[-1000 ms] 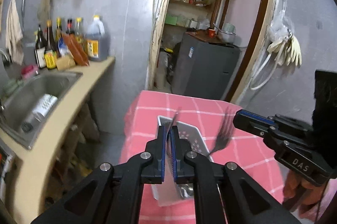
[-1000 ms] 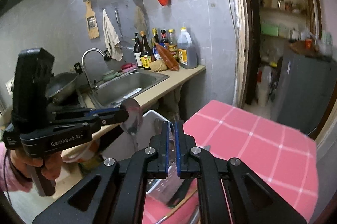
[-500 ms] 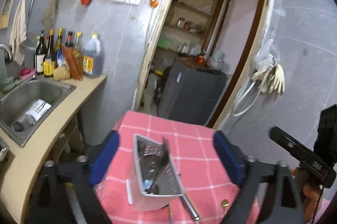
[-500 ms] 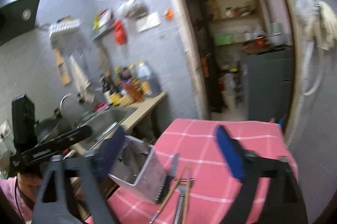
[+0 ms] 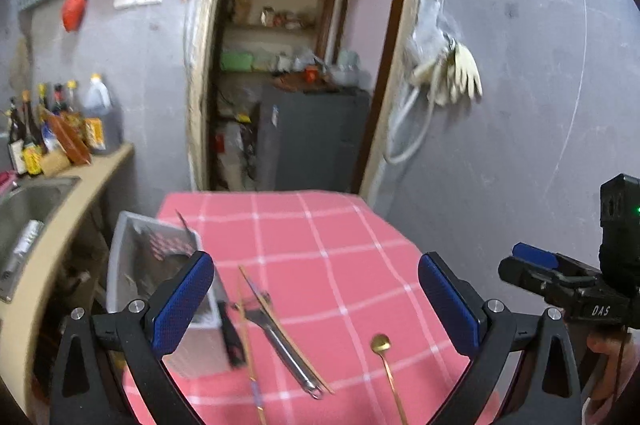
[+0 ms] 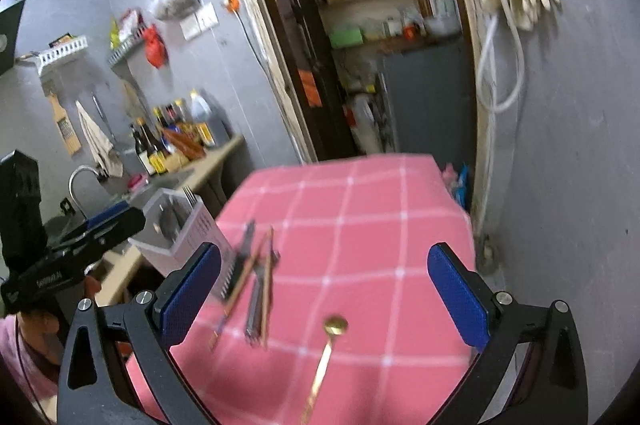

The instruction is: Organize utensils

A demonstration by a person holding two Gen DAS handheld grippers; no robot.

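A grey perforated utensil holder (image 5: 136,265) stands at the left edge of the table with the pink checked cloth (image 5: 320,245); a fork and other utensils stand in the holder (image 6: 176,221). On the cloth lie a gold spoon (image 5: 386,365), a steel utensil (image 5: 280,333), chopsticks (image 5: 248,329) and a black-handled knife (image 5: 230,329). The gold spoon (image 6: 326,349) and chopsticks (image 6: 264,289) also show in the right wrist view. My left gripper (image 5: 316,301) is open and empty above the near table edge. My right gripper (image 6: 324,289) is open and empty, above the spoon.
A counter with a steel sink (image 5: 24,221) and sauce bottles (image 5: 60,129) runs along the left. A doorway with a grey cabinet (image 5: 312,141) is behind the table. Gloves hang on the right wall (image 5: 452,73). The other gripper shows at each view's side (image 5: 568,289).
Both grippers have opened; the left let go of a spoon and the right a fork over the holder. Both have pulled back and swung right, toward the loose utensils on the cloth.
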